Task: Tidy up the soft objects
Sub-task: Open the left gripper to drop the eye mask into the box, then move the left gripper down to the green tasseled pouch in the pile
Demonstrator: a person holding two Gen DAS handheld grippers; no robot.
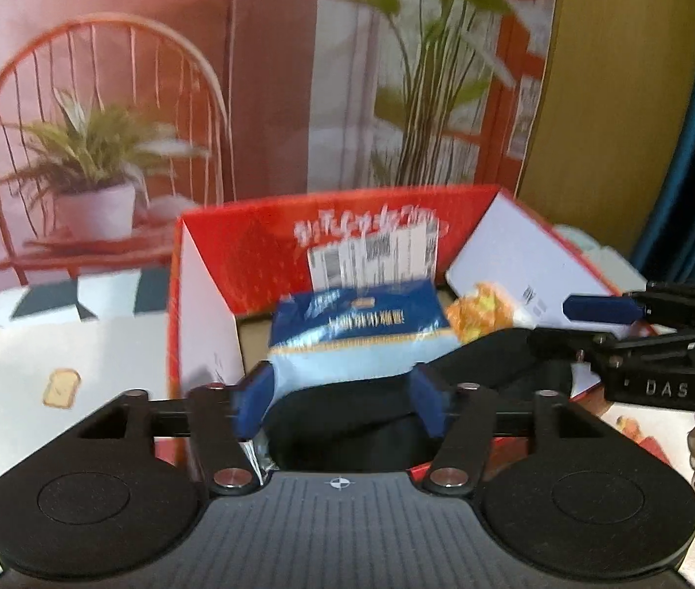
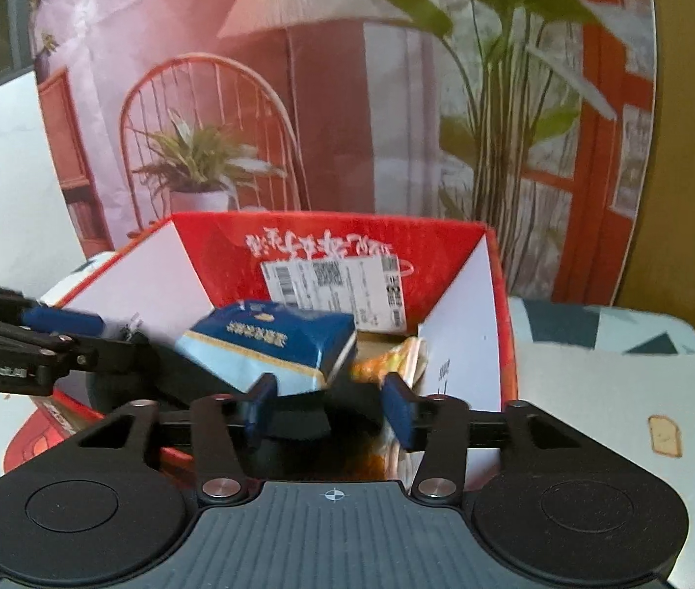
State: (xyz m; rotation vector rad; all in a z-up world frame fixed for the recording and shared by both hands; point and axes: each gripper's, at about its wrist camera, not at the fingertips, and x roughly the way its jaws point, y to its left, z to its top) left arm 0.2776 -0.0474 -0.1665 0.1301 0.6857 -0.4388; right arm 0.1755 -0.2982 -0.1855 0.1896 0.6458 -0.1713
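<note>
Printed worktop (image 1: 28,358) carries an open red cardboard box (image 1: 249,240); the left hand-held gripper (image 1: 337,400) clamps a blue soft tissue pack (image 1: 362,338) over it for stowing, while the right hand-held gripper (image 2: 330,405) hangs wide nearby.

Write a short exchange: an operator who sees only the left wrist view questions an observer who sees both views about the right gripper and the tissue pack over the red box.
Operator: From the left wrist I see just one blue finger of the right gripper. Is it open?
Observer: Yes. The right wrist view shows its fingers wide apart, with black cloth between them.
Operator: Does the tissue pack lie flat in the red box?
Observer: No. From the right it sits tilted, propped on the black cloth.
</note>
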